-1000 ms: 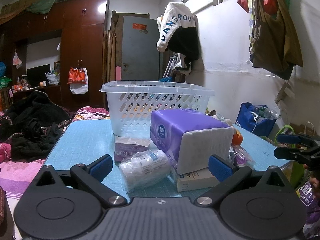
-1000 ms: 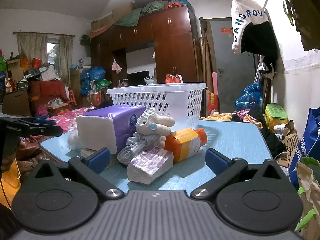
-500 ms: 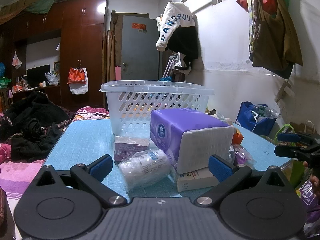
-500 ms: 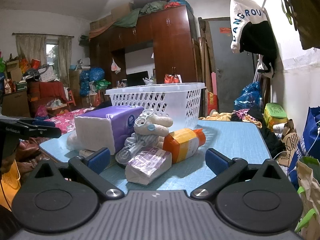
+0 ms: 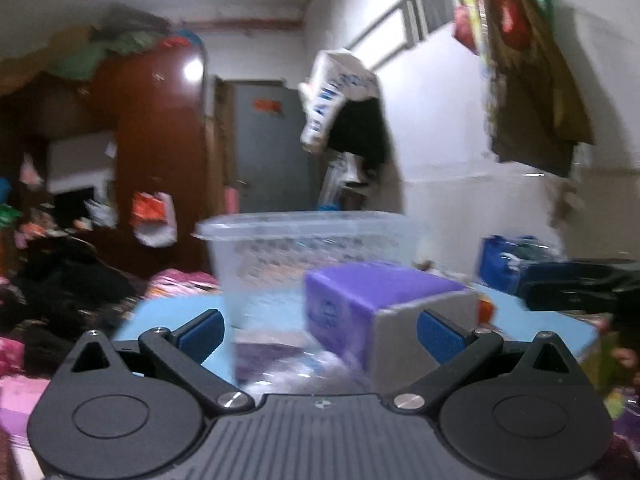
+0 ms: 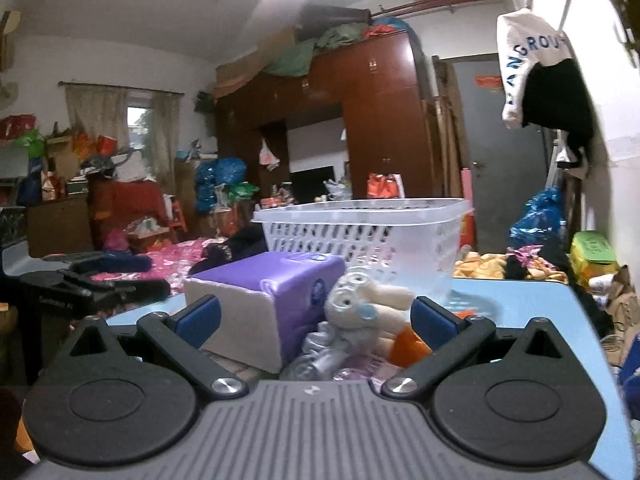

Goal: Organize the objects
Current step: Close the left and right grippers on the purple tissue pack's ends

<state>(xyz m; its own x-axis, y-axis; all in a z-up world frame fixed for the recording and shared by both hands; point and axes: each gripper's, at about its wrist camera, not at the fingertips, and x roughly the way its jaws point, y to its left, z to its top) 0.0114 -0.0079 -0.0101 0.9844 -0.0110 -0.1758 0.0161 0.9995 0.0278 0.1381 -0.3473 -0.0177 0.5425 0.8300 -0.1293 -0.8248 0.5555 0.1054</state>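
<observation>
**Both grippers wide open over the pile, nothing grabbed**

Left gripper [image 5: 318,336] has its fingers spread apart, and the purple tissue pack [image 5: 384,300] sits between them, closer to the right pad, not touching either as far as I can tell (view's blurry). Right gripper [image 6: 316,320] is also spread, with the tissue pack [image 6: 264,292] and a white bundle [image 6: 368,304] between its fingers. Everything's on the blue table [image 6: 516,296], just in front of the white basket [image 6: 360,236].

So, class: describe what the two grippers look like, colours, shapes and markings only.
Both the left gripper and right gripper match: blue ribbed pads on black angled arms with silver pivot screws, round black discs either side, and a grey ridged body with a small logo.
</observation>
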